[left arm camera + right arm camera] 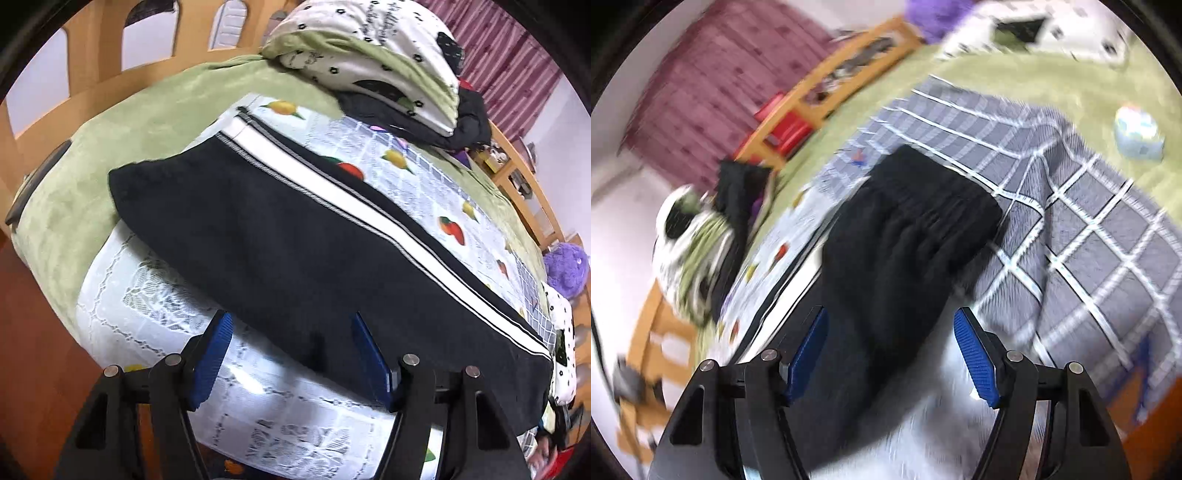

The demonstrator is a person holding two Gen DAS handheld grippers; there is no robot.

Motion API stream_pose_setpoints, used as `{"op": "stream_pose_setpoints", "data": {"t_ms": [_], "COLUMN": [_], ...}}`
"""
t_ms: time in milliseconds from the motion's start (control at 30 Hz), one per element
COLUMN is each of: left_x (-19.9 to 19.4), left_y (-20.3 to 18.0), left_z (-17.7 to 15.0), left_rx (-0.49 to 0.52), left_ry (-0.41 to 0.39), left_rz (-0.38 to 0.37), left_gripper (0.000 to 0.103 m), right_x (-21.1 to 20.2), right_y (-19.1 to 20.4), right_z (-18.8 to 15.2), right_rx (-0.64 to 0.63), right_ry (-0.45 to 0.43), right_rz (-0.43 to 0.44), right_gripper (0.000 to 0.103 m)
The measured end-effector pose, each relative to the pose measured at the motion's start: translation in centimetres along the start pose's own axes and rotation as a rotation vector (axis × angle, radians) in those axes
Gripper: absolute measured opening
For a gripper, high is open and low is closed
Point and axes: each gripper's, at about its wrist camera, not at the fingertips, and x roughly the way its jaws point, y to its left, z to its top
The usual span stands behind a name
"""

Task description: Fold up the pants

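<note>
Currently: pants point(280, 236), folded lengthwise, flat mid-bed for next fold; left gripper point(291, 354), right gripper point(890, 350) above near edge, jaws apart, empty.

1. Bed point(155, 122): covered by a green blanket point(110, 155).
2. Fruit-print sheet point(436, 184) lies on the blanket, spread flat.
3. Black pants point(266, 236) with white side stripe lie flat on the fruit-print sheet.
4. Folded quilt point(369, 48), white and green, sits on the bed beyond the pants.
5. Grey checked cloth point(1071, 229) lies beside the pants' waistband.
</note>
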Motion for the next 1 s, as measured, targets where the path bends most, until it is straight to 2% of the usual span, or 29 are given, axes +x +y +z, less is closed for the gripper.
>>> {"op": "stream_pose_setpoints", "data": {"t_ms": [67,100,133,167,200,267,300,333,367,400,433,467,533,567,600,700,800,867,1000], "left_x": [-0.2,-0.3,-0.3,-0.3,-0.5,-1.2,-1.5,-1.8,-1.8,-1.7,-1.5,-1.3,-0.9,-0.8,-0.5,0.3,1.2,2.0,3.9], "left_y": [-0.7,-0.9,-1.0,-1.1,-1.4,-1.2,-1.1,-1.0,-1.1,-1.1,-1.1,-1.0,-0.9,-0.9,-0.9,-1.2,-1.3,-1.4,-1.4], "left_z": [0.3,0.5,0.9,1.2,1.4,2.1,2.3,2.7,2.8,3.1,3.4,3.6,4.2,4.3,4.6,5.7,7.2,8.2,10.5], "left_rx": [0.021,0.025,0.023,0.021,0.022,0.027,0.037,0.056,0.065,0.077,0.080,0.079,0.080,0.086,0.093,0.119,0.134,0.142,0.154], "left_ry": [-0.021,-0.030,-0.036,-0.039,-0.044,-0.075,-0.093,-0.113,-0.119,-0.116,-0.109,-0.099,-0.084,-0.083,-0.081,-0.079,-0.070,-0.066,-0.059], "left_rz": [0.009,0.017,0.028,0.035,0.038,0.042,0.042,0.045,0.051,0.062,0.066,0.063,0.041,0.039,0.051,0.069,0.066,0.085,0.117], "left_gripper": [0.065,0.065,0.065,0.065,0.065,0.065,0.065,0.065,0.065,0.065,0.065,0.065,0.065,0.065,0.065,0.065,0.065,0.065,0.065], "right_x": [3.1,4.7,5.5,5.5,4.7,1.9,1.2,1.1,1.9,2.5,3.5,3.8,2.1,0.9,-0.3,-2.4,-1.5,-0.1,5.0], "right_y": [-0.4,0.0,0.7,1.8,3.2,2.9,2.3,1.7,0.9,0.4,-0.9,-1.6,-2.2,-2.0,-1.4,2.3,7.9,11.8,18.1], "right_z": [0.6,0.9,1.1,1.3,2.1,4.0,4.6,5.0,5.1,5.0,4.8,4.4,3.4,3.0,2.4,1.6,1.0,1.4,0.2], "right_rx": [0.051,0.055,0.035,-0.016,-0.110,-0.146,-0.136,-0.139,-0.177,-0.191,-0.177,-0.161,-0.162,-0.179,-0.212,-0.335,-0.465,-0.529,-0.685], "right_ry": [0.038,0.048,0.041,0.018,-0.022,-0.084,-0.092,-0.082,-0.047,-0.015,0.067,0.112,0.090,0.065,0.034,-0.035,-0.043,-0.022,0.068], "right_rz": [0.010,0.015,-0.016,-0.072,-0.093,0.033,0.052,-0.004,-0.100,-0.140,-0.185,-0.197,-0.194,-0.215,-0.242,-0.266,-0.231,-0.193,-0.082], "right_gripper": [0.066,0.054,0.046,0.016,0.015,0.015,0.018,0.020,0.025,0.030,0.031,0.033,0.039,0.047,0.052,0.052,0.054,0.060,0.062]}}
